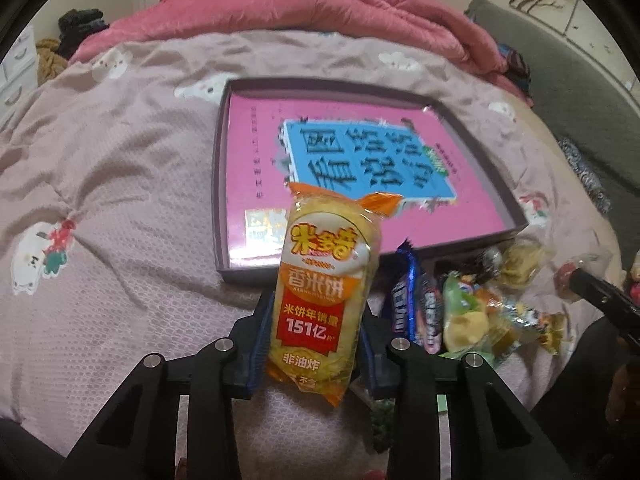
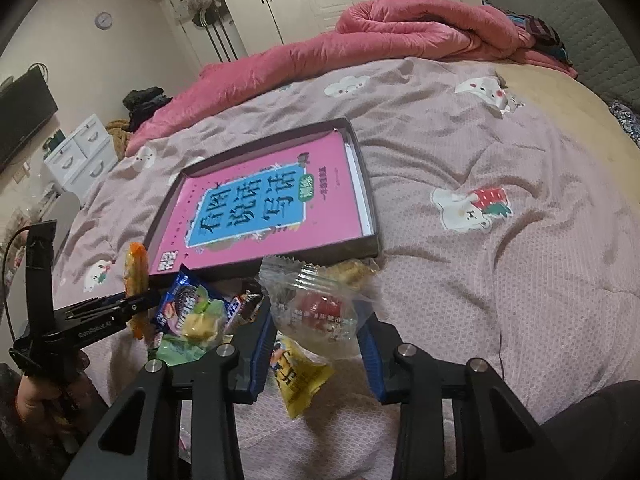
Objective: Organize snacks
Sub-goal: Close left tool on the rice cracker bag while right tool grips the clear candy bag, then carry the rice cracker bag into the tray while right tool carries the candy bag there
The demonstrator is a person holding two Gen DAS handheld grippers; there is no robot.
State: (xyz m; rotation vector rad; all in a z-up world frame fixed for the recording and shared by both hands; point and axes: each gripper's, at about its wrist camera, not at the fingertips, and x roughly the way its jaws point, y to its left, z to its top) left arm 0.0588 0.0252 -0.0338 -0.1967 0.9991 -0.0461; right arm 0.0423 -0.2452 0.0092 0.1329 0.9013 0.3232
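Note:
My left gripper (image 1: pixel 316 344) is shut on a yellow-orange rice cracker packet (image 1: pixel 320 300) and holds it above the bed, just in front of the shallow dark box (image 1: pixel 219 184) with a pink book inside. It also shows in the right wrist view (image 2: pixel 138 300). My right gripper (image 2: pixel 316 340) is shut on a clear packet with a red snack (image 2: pixel 316 312), near the box's front edge (image 2: pixel 320 254). A pile of snacks (image 1: pixel 472 312) lies between the grippers, with Oreo packets (image 2: pixel 180 300) and a yellow packet (image 2: pixel 298 380).
A pink-grey bedspread (image 1: pixel 120 184) covers the bed. A rolled pink quilt (image 2: pixel 360 40) lies at the far side. A grey headboard (image 1: pixel 580 80) stands on the right. White drawers (image 2: pixel 80 152) stand beside the bed.

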